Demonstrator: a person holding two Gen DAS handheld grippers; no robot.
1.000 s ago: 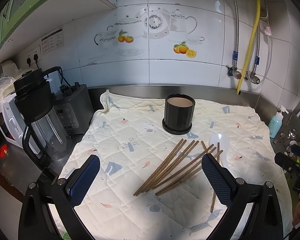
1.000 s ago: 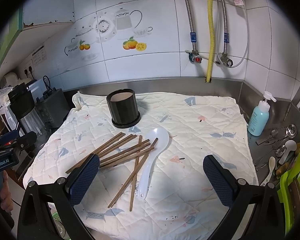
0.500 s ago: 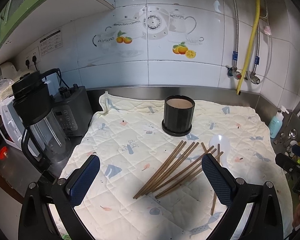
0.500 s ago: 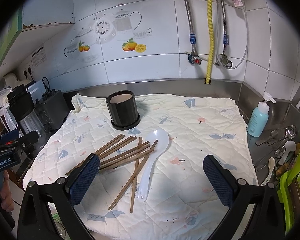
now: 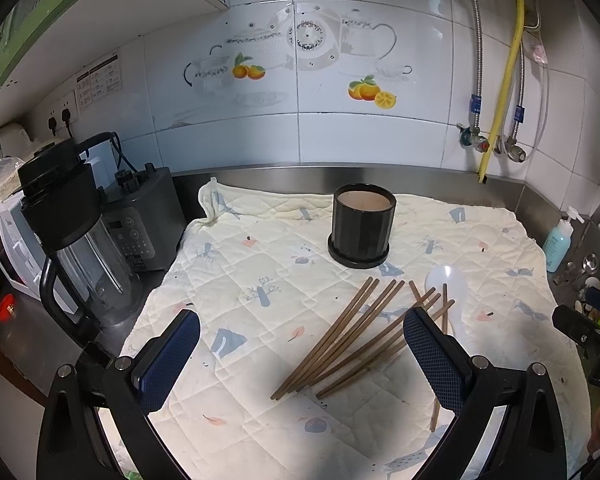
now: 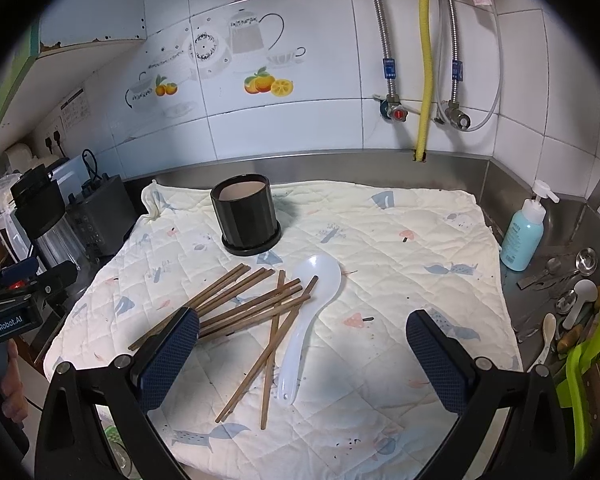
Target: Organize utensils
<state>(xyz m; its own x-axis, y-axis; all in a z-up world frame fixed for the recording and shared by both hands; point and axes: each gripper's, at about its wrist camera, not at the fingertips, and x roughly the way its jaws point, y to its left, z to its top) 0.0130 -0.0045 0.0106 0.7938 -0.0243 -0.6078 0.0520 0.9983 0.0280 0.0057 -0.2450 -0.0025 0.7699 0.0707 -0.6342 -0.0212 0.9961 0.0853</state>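
A: Where do the utensils lie?

B: A loose pile of brown chopsticks (image 6: 252,304) lies crossed on the quilted cloth (image 6: 400,248) that covers the steel counter. A white plastic spoon (image 6: 306,308) lies just beside them on the right, its bowl toward the wall, and a few sticks touch or overlap its handle.

A: And the holder?

B: The black cylindrical holder (image 6: 246,218) stands upright on its saucer, behind the pile and nearer the tiled wall. No utensil shows above its rim.

A: What of the tools?

B: The left gripper (image 5: 300,354) hangs above the near edge of the cloth with its jaws spread wide and nothing between its blue pads (image 5: 168,360). The near ends of the chopsticks (image 5: 352,336) show in the gap. The right gripper (image 6: 302,354) is likewise spread wide and holds nothing; the spoon's handle and several stick ends show between its fingers.

A: Anything alongside?

B: A blender (image 5: 72,232) stands off the cloth's left edge, a blue soap bottle (image 6: 526,236) off its right.
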